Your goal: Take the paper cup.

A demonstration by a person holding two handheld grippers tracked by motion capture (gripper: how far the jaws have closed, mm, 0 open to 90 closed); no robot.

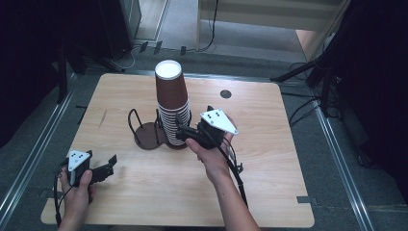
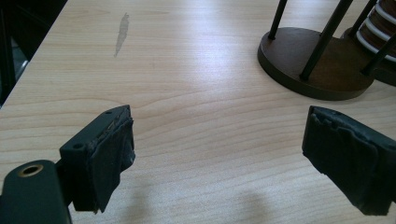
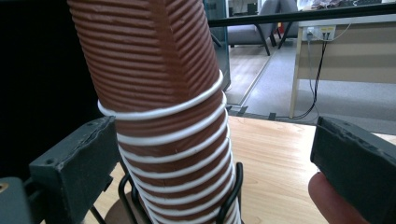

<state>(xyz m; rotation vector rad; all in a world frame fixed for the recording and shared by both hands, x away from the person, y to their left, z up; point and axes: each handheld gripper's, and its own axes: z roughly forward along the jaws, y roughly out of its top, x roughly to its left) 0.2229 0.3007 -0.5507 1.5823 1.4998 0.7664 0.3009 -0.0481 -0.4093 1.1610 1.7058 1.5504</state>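
A tall stack of brown ribbed paper cups (image 1: 172, 101) with white rims stands upside down in one side of a black wire holder (image 1: 146, 132) at the table's middle. My right gripper (image 1: 185, 132) is at the stack's lower right. In the right gripper view its jaws stand open around the stack (image 3: 163, 93): the left jaw is close beside the cups, the right jaw well apart from them. A fingertip shows under the right jaw. My left gripper (image 1: 108, 167) rests low at the table's front left, open and empty (image 2: 217, 140), facing the holder's empty round base (image 2: 317, 65).
The wooden table (image 1: 269, 159) has a dark round grommet (image 1: 225, 94) at the back right and a grey smear (image 2: 122, 32) at the left. Cables and stand legs lie on the floor beyond the far edge. A pale desk (image 3: 345, 60) stands farther back.
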